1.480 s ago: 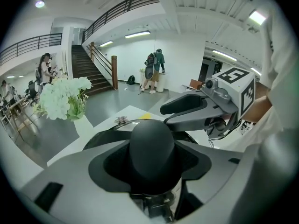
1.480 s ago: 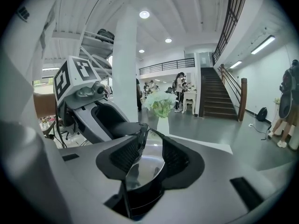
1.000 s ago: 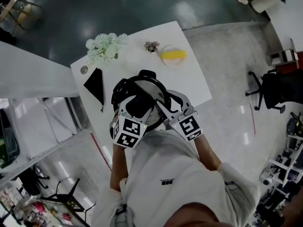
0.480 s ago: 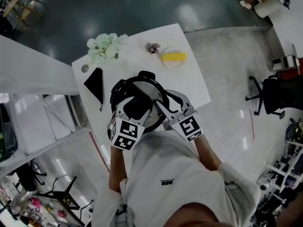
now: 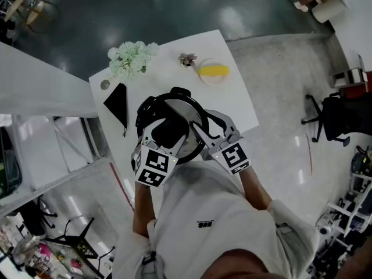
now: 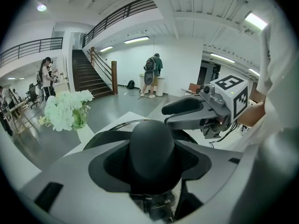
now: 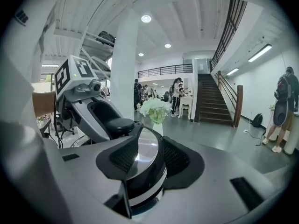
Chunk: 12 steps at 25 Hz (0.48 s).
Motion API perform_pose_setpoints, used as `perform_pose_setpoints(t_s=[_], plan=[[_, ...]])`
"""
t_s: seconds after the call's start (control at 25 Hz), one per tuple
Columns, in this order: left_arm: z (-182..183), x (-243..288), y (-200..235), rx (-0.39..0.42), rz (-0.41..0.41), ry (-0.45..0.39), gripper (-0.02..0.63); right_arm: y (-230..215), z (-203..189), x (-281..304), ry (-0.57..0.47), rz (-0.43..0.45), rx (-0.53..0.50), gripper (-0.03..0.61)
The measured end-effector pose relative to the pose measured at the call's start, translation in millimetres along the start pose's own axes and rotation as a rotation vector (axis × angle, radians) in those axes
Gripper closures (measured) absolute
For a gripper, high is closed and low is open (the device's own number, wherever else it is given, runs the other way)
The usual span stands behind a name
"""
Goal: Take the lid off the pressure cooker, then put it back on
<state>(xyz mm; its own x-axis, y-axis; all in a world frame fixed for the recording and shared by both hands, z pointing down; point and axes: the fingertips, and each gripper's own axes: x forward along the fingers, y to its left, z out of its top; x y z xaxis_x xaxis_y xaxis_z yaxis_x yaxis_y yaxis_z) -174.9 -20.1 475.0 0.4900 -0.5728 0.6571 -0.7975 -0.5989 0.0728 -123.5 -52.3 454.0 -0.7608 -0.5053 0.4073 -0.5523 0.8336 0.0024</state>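
Head view: black pressure cooker [image 5: 152, 110] at near edge of white square table [image 5: 232, 97], round steel lid [image 5: 187, 108] seated on it. Left gripper [image 5: 168, 130] and right gripper [image 5: 200, 133] both over lid.

Left gripper view: jaws partly spread, pads clamped either side of black domed knob [image 6: 152, 143] atop lid.

Right gripper view: jaws narrowly apart, closed on lid's rim.

No word or number can be read anywhere. The marker cube [image 5: 152, 168] on the left gripper [image 5: 168, 133] and the cube [image 5: 231, 157] on the right gripper [image 5: 206, 127] bear only black-and-white square patterns; a small dark print [image 5: 204, 224] on the person's white shirt [image 5: 192, 199] is too small to read
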Motion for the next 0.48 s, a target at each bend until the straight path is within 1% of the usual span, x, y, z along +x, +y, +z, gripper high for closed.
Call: perform_pose_setpoints(t_s=[0.12,0.32,0.4,0.48], plan=[[3.2,-0.6,-0.2,0.012,-0.005,-0.005,0.327,-3.4,2.0,-2.2,-0.021,-0.016,-0.016,0.414],[12.0,1.9,-2.5,0.024,-0.012,-0.014,0.327,-10.9,2.0,-12.3,-0.030,-0.047,-0.005,0.414],[17.2,4.3,-4.9,0.031,-0.010,-0.017,0.327,-14.9,0.3,-17.5,-0.033,-0.052,-0.005,0.413],[22.8,6.5,-8.3,0.036,-0.003,-0.021,0.327,-19.9,-1.3,-22.4,-0.053,-0.047,-0.027,0.414]])
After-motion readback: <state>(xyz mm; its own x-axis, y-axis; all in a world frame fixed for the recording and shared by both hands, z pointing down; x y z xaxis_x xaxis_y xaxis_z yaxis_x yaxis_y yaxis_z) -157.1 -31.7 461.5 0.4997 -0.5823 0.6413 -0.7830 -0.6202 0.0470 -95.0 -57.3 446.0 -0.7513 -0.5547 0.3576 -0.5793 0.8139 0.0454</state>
